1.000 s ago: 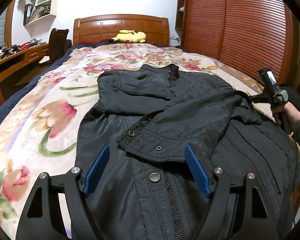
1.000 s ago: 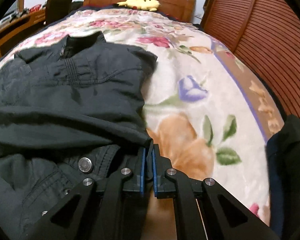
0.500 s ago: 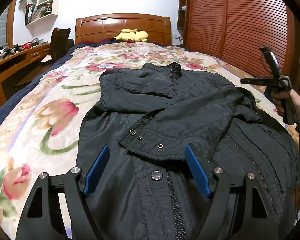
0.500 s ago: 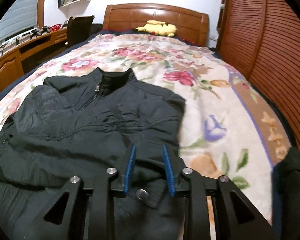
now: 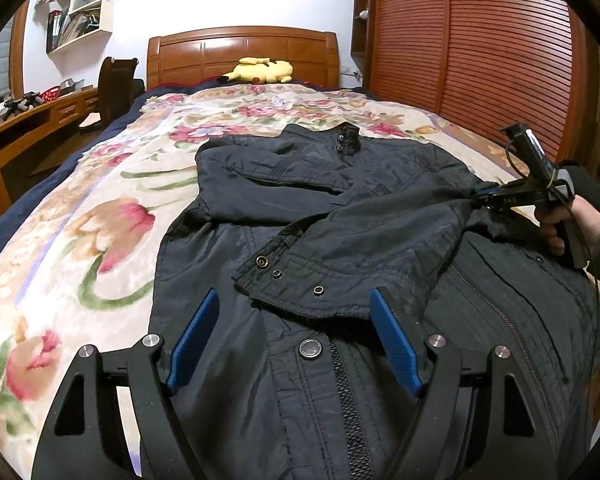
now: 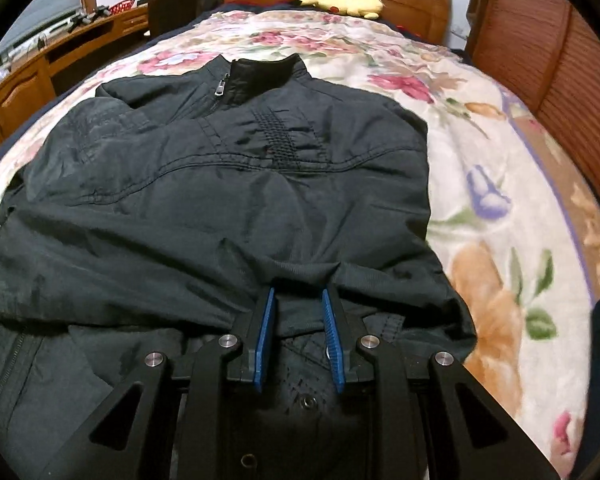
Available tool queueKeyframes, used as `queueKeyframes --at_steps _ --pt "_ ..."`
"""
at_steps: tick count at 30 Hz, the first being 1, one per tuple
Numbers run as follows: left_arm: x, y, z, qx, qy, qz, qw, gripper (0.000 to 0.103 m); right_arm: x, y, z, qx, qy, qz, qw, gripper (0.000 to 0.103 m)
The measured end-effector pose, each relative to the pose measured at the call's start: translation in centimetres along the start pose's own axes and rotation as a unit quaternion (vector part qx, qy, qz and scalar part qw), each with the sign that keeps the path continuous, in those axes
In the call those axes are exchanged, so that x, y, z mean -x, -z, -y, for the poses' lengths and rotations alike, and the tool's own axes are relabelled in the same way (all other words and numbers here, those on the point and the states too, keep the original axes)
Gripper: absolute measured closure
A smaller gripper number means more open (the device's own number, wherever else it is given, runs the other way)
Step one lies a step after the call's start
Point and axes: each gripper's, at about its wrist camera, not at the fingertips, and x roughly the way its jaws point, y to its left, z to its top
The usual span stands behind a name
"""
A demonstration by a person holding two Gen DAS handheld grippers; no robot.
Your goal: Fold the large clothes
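- Jacket (image 5: pixel 340 240): dark, lies front up on the floral bedspread (image 5: pixel 80 240), collar toward the headboard (image 5: pixel 240 52). One sleeve is folded across the chest, its snap cuff (image 5: pixel 300 288) near the centre zipper.
- Left gripper (image 5: pixel 296 340): jaws wide apart over the lower front; the cuff edge lies between the blue pads, not pressed. Nothing is held.
- Right gripper (image 6: pixel 300 320): jaws partly apart, a fold of the sleeve between the pads without visible pinching. In the left view, its tip meets the jacket at the shoulder; a hand (image 5: pixel 568 220) holds its handle.
- Yellow plush (image 5: pixel 260 70): by the headboard.
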Motion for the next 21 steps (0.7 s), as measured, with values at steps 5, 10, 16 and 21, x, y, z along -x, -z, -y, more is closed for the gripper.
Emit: queueKeyframes --at_steps 5,10,16,21 --pt "0.0 -0.1 0.2 0.003 0.001 0.002 1.0000 0.025 2.9 -0.3 -3.6 0.018 -0.008 0.035 0.999 0.078" --pt "0.1 0.0 0.1 0.001 -0.001 0.002 1.0000 0.025 5.1 -0.2 -8.0 0.044 -0.046 0.061 0.996 0.065" --pt "0.2 0.1 -0.1 0.002 0.000 0.001 1.0000 0.025 5.2 0.3 -12.6 0.081 -0.089 0.062 0.991 0.063" --pt "0.2 0.1 0.0 0.001 -0.001 0.002 1.0000 0.025 3.0 1.0 -14.5 0.101 -0.088 0.034 0.990 0.063"
